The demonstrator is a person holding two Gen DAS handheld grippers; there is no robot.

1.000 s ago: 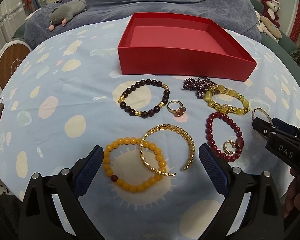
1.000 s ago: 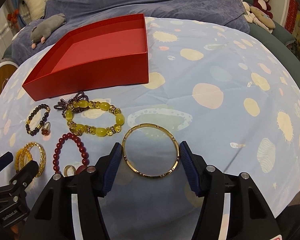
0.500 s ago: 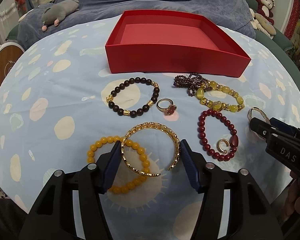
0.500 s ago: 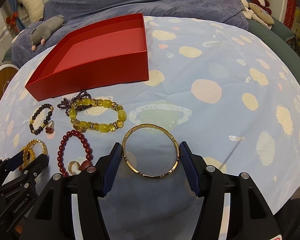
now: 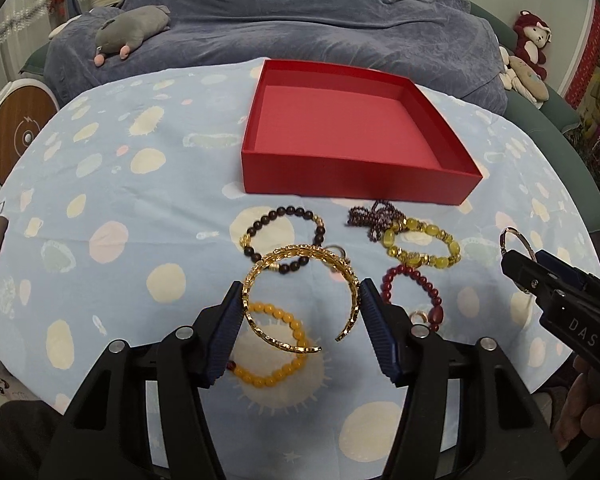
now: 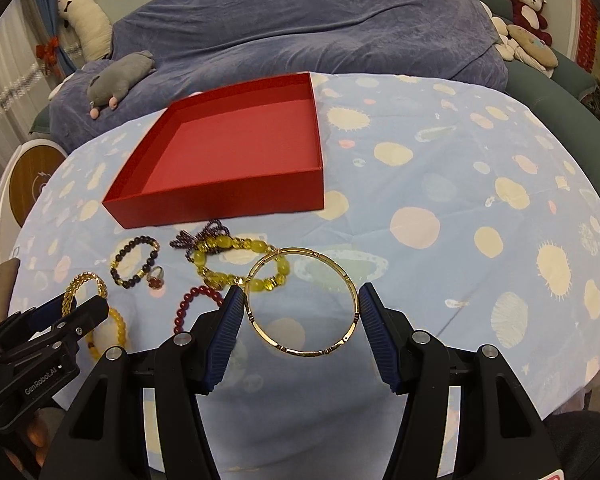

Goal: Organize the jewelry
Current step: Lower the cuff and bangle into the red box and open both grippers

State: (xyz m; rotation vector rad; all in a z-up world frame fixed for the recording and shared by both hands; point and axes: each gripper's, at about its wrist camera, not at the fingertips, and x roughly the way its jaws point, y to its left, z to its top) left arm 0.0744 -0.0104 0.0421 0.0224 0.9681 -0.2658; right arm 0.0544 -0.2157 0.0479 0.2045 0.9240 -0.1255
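Note:
My left gripper (image 5: 301, 304) is shut on an open gold cuff bracelet (image 5: 260, 272) and holds it above the table. My right gripper (image 6: 302, 308) is shut on a thin gold bangle (image 6: 352, 292), also lifted. An empty red box (image 5: 380, 176) stands behind the jewelry; it also shows in the right wrist view (image 6: 220, 200). On the cloth lie an orange bead bracelet (image 5: 284, 368), a dark bead bracelet (image 5: 288, 212), a yellow stone bracelet (image 5: 424, 258), a red bead bracelet (image 5: 428, 286), purple beads (image 5: 370, 216) and a ring (image 6: 156, 276).
The table wears a light blue spotted cloth (image 5: 120, 200). A blue-covered sofa (image 5: 300, 20) with soft toys (image 5: 132, 28) stands behind it. A round white and wood object (image 5: 16, 136) is at the far left.
My left gripper closed on the gold cuff and lifted it off the orange bracelet. My right gripper rose with the thin bangle. Both views pulled back and up from the table.

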